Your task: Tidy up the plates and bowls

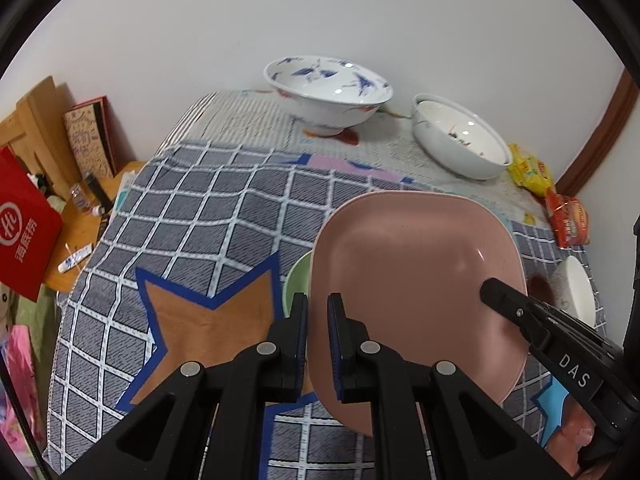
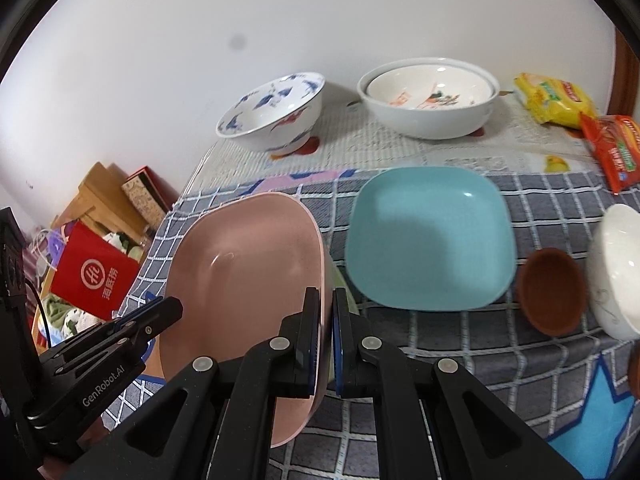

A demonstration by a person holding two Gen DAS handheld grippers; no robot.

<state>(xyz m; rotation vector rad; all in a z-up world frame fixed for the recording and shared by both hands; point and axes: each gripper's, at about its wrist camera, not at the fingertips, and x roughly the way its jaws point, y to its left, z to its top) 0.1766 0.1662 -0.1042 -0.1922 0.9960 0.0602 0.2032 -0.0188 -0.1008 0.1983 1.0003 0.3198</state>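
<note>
Pink plate (image 1: 416,292) held tilted above checked cloth (image 1: 192,216), left gripper (image 1: 318,312) pinching its left rim, right gripper (image 2: 327,308) pinching its right rim; blue plate (image 2: 430,240) lies right.

"GenRobot.AI" on left gripper (image 2: 166,312)

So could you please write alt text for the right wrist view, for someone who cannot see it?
Two black claws, the right claw and the left claw, hold a pink plate by opposite edges above a checked tablecloth. Beside it lie a turquoise plate and a small brown dish, with two white bowls behind.
</note>
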